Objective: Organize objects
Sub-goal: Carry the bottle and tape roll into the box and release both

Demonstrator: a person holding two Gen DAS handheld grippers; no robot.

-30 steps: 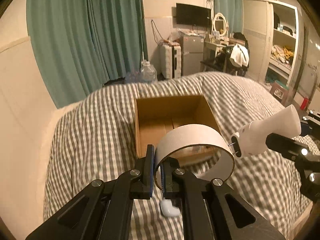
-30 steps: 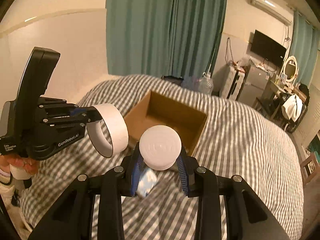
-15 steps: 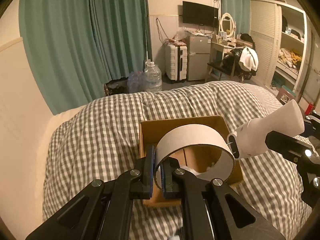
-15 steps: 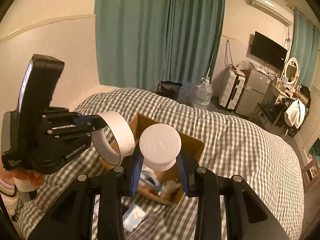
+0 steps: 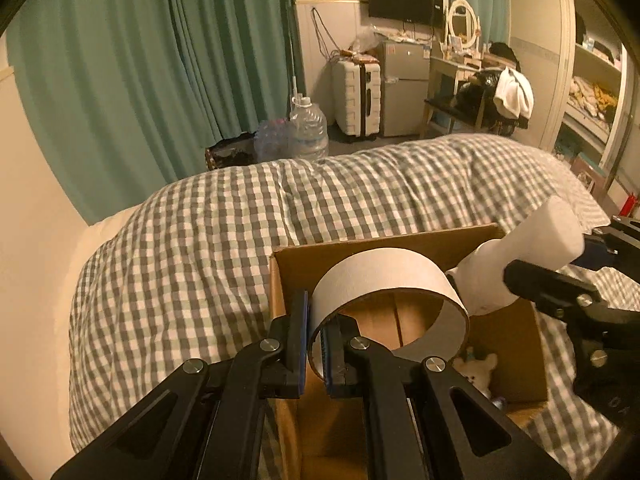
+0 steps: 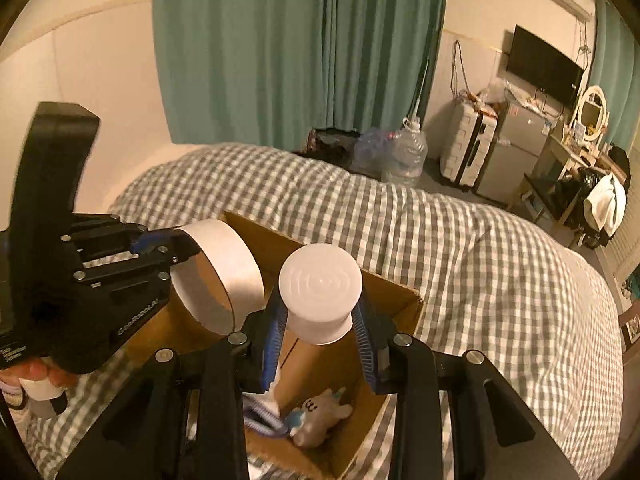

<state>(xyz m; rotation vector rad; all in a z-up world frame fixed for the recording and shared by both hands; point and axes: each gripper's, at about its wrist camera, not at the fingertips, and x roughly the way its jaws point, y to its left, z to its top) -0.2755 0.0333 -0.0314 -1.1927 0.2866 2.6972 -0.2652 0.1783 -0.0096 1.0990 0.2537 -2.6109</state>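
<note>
Both held things now hang directly over the open cardboard box (image 5: 516, 336), which sits on the checked bedcover (image 5: 180, 240), so the coming move looks like a plain downward release, not a reach. The left gripper (image 5: 316, 336) is closed on the near wall of a wide paper tape ring (image 5: 384, 276), one finger inside the ring and one outside; the ring's open axis runs roughly near-to-far and it hovers over the box's left half. The right gripper (image 6: 318, 332) is clamped on the narrow waist of a white flared-top bottle (image 6: 320, 296), whose long axis points forward along the fingers and away from the wrist, its round cap facing the camera; seen from the left wrist it angles across the box's right half, almost touching the ring. Inside the box, at its near right, lie a small plush toy (image 6: 320, 416) and a blue-and-white item I cannot identify. Neither arm is clearly the nearer; the ring seems slightly lower against the cavity. Compared with a second ago, when the box lay ahead of both grippers and a small white thing showed on the bedcover beneath the left one, both have travelled forward over the box, with their grips unchanged.
</note>
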